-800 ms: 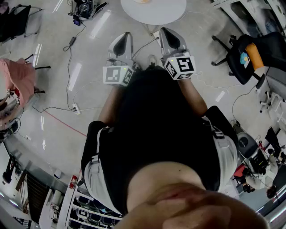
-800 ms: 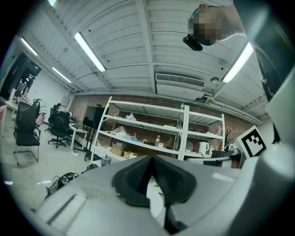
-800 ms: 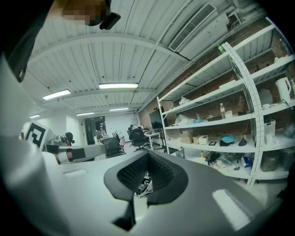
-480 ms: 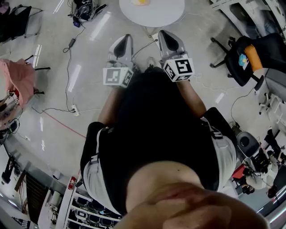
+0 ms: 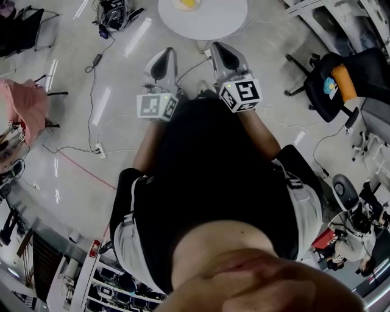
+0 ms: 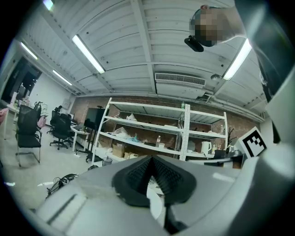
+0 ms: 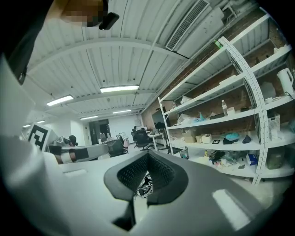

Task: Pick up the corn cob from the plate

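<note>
In the head view a round white table (image 5: pixel 210 21) stands at the top edge. On its far side lies a plate (image 5: pixel 184 5) with the yellow corn cob (image 5: pixel 187 3), cut off by the frame. My left gripper (image 5: pixel 163 58) and right gripper (image 5: pixel 219 52) are held side by side before the person's black-clad torso, pointing level toward the table and short of its rim. Both gripper views look out over the room. The left gripper (image 6: pixel 150 159) and the right gripper (image 7: pixel 147 156) each have their dark ribbed pads together at the tips, with nothing between them.
A black office chair (image 5: pixel 332 76) with an orange part stands at the right. Cables (image 5: pixel 94 73) and a power strip (image 5: pixel 101 148) run over the shiny floor at the left, near a pink object (image 5: pixel 24 103). White shelving (image 6: pixel 152 133) lines the brick wall ahead.
The table has slid further down into the head view, and the plate with the corn cob now shows at the top edge. Both grippers keep their level pose.
</note>
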{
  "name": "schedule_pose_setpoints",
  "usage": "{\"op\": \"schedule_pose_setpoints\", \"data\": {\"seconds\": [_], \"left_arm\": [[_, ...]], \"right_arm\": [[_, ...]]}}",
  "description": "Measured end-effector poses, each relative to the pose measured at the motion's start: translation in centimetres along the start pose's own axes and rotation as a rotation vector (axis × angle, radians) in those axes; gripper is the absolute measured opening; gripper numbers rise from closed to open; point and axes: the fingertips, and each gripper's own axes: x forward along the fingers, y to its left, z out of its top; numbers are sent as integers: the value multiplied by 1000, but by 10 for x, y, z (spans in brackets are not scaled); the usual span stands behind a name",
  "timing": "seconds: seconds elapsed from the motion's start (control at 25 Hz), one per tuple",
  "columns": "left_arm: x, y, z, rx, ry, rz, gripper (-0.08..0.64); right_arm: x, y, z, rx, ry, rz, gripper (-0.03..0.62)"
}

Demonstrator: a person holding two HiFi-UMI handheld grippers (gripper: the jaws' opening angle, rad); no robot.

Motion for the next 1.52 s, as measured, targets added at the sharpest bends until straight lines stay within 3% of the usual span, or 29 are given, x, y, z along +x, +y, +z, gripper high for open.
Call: {"op": "schedule_pose_setpoints", "data": {"seconds": [0.36,0.64,1.24,1.52], "left_arm": [[1,16,2,4,-1,64,2],[21,59,5,-15,4,62,2],[127,193,32,-49,40,-136,2],[154,236,38,-66,79,-238,2]], "right_arm": [[21,-1,0,10,5,49,5],[58,-2,1,12,4,17,5],[195,-8,15,10,-10,-189,5],[244,-3,21,20,-20,-293,5]]}}
